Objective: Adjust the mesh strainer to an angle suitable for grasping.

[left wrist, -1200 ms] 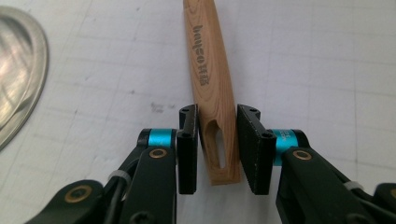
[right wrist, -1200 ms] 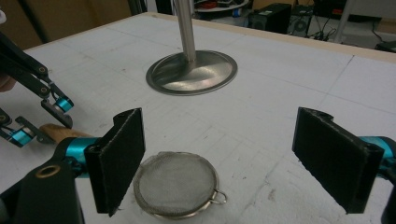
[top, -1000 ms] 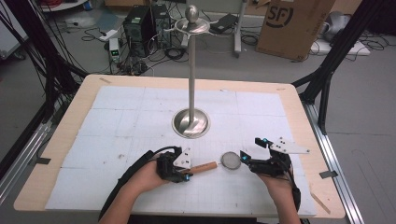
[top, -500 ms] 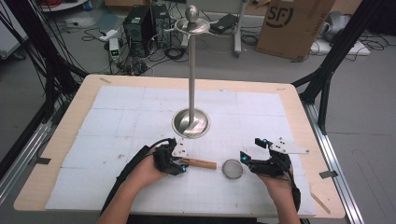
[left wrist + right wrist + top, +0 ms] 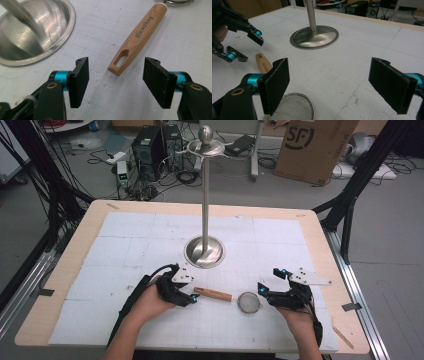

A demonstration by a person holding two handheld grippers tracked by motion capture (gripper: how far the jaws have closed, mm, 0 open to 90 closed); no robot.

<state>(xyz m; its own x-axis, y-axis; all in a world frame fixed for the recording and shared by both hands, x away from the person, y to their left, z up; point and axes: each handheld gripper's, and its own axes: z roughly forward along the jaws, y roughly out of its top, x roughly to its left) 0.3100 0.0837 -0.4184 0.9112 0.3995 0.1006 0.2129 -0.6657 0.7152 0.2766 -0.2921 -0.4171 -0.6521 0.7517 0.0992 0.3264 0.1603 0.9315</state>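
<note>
A small strainer lies flat on the white mat, its wooden handle (image 5: 215, 295) pointing left and its round mesh bowl (image 5: 248, 302) to the right. My left gripper (image 5: 192, 297) is open just left of the handle's end. In the left gripper view the slotted end of the handle (image 5: 140, 37) sits between and just beyond the open jaws of this gripper (image 5: 117, 61), touching neither. My right gripper (image 5: 270, 281) is open just right of the bowl. In the right gripper view the mesh bowl (image 5: 294, 107) lies below the left jaw of the open gripper (image 5: 329, 62).
A tall steel stand rises from its round base (image 5: 204, 252) at mid-table, directly behind the strainer, with hooks at its top (image 5: 206, 145). The base (image 5: 37, 32) is close to the left gripper. The mat covers a wooden table (image 5: 75, 250). Beyond the table are cables and boxes on the floor.
The strainer's bowl has shifted slightly toward the table's near edge and now lies still. My left gripper has drawn back a little from the handle. The right gripper has hardly moved.
</note>
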